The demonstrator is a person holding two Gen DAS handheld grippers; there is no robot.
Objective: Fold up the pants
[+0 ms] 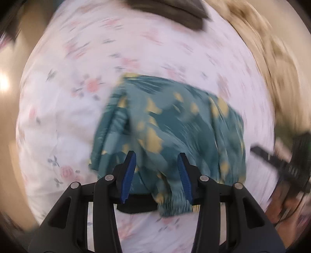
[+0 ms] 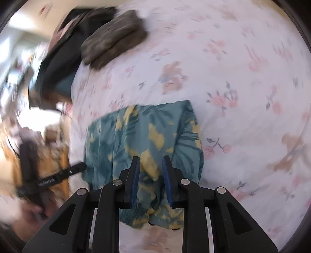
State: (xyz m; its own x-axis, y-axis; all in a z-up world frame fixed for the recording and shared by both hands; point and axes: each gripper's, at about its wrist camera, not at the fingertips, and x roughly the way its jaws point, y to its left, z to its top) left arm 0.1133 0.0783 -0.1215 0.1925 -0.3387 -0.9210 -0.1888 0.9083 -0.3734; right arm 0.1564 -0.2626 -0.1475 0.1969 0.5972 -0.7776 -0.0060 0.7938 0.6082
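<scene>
The teal pants point(image 1: 175, 120) with yellow print lie folded in a compact bundle on a white floral bedsheet point(image 1: 77, 77). My left gripper point(image 1: 157, 155) is open just above the near edge of the bundle, and a gathered fold of fabric sits between the jaws by the right pad. In the right wrist view the pants point(image 2: 143, 136) lie under my right gripper point(image 2: 151, 158), which is open with cloth between its blue pads point(image 2: 136, 175). Both views are blurred by motion.
Dark grey folded cloth point(image 2: 114, 37) lies at the bed's far side, also in the left view point(image 1: 175, 9). The right gripper shows at the left view's right edge point(image 1: 281, 161); the left gripper shows at the right view's left edge point(image 2: 54, 175). Floor and furniture lie beyond the bed.
</scene>
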